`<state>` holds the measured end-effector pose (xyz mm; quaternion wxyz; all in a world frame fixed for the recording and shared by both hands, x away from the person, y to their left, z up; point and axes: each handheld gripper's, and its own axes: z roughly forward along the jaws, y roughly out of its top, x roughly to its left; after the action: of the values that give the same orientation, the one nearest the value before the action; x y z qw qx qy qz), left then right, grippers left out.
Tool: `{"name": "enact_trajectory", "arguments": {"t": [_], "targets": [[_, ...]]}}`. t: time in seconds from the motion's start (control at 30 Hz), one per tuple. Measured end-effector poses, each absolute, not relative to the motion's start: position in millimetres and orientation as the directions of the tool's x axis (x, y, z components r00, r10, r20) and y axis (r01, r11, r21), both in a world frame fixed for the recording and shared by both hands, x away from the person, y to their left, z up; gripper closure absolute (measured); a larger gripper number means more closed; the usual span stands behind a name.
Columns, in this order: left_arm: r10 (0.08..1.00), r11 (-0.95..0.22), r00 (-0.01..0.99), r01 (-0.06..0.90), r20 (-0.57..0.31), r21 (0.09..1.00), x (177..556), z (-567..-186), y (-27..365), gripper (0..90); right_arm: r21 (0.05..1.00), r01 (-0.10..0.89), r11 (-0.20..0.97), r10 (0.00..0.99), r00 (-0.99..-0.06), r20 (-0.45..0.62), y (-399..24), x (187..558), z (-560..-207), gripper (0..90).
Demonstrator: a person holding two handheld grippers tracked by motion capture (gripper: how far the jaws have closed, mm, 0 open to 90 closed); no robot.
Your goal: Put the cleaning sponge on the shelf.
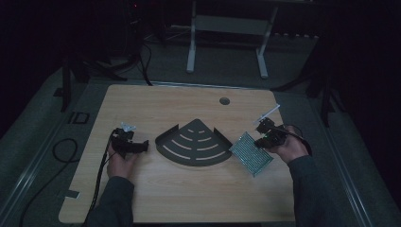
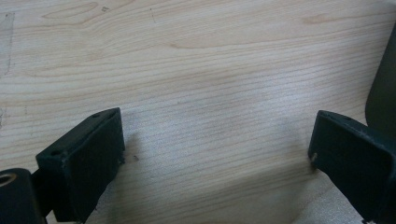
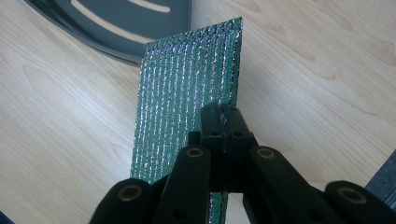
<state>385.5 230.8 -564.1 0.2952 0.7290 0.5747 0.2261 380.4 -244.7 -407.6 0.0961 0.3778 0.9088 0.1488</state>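
A shiny green-silver ribbed foil pouch (image 1: 252, 153) hangs tilted just above the wooden table (image 1: 189, 194), right of a black fan-shaped slotted rack (image 1: 194, 143). My right gripper (image 1: 263, 139) is shut on the pouch's edge; in the right gripper view the jaws pinch the pouch (image 3: 187, 98) at its near edge, with the gripper (image 3: 220, 122) closed tight. My left gripper (image 1: 142, 146) rests low at the rack's left side, open. In the left gripper view its gripper (image 2: 217, 140) has wide-apart jaws with bare wood between them, and the rack's dark edge (image 2: 384, 88) shows at the right.
A round cable hole (image 1: 224, 100) sits near the table's far edge. White desk legs (image 1: 191, 47) stand on the floor beyond. Cables (image 1: 61, 151) lie on the floor at the left. The table's near half is bare wood.
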Motion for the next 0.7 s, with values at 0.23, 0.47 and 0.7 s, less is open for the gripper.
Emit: {"name": "enact_trajectory", "arguments": {"t": [0.23,0.47,0.7], "targets": [[0.971,-0.165,0.237,0.704,-0.010,0.691,386,-564,231,4.1,0.364,0.651,0.666,0.715,-0.697,-0.060,-239,384,-402,89.8],[0.972,-0.163,0.236,0.704,-0.011,0.691,386,-564,231,4.1,0.378,0.647,0.662,0.714,-0.698,-0.057,-234,386,-398,89.8],[0.972,-0.164,0.237,0.704,-0.010,0.691,386,-564,231,4.1,0.394,0.644,0.656,0.715,-0.697,-0.050,-228,389,-395,89.8]]}}
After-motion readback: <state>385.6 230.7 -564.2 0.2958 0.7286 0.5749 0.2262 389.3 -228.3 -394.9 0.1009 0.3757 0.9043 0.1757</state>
